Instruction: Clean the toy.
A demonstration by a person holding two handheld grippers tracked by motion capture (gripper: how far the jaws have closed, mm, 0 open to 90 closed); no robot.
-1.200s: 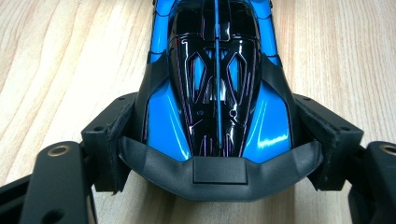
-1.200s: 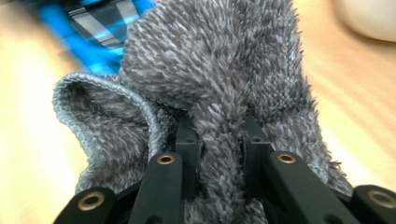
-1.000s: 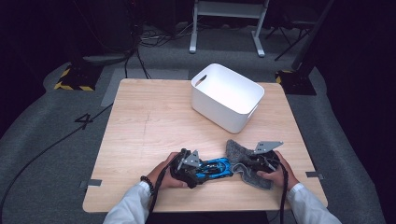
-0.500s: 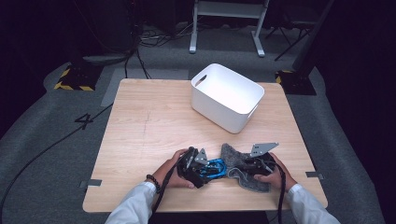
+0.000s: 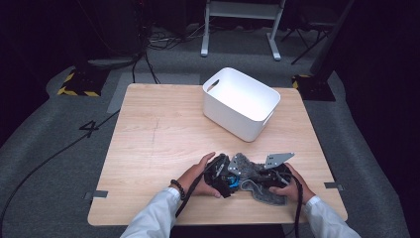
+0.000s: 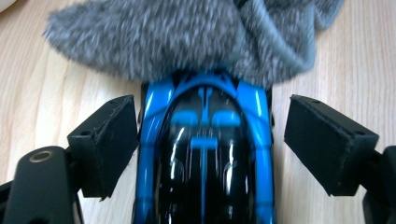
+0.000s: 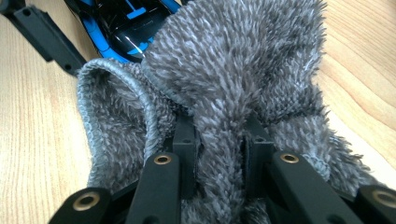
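My right gripper [image 7: 218, 168] pinches the grey fleece cloth [image 7: 243, 70] at the table's near edge; my left gripper [image 6: 210, 140], just opening, straddles the blue toy car [image 6: 205, 154] unclamped. Wiping looks underway, unfinished.

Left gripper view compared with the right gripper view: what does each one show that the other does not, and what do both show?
Left gripper view: the left gripper, its jaws just opened, stands astride the blue and black toy car, pads off its sides.

Right gripper view: the right gripper, jaws shut on a fold of the grey fluffy cloth, with the far left gripper's jaw beyond.

Both: cloth draped over one end of the car, on the wooden table.
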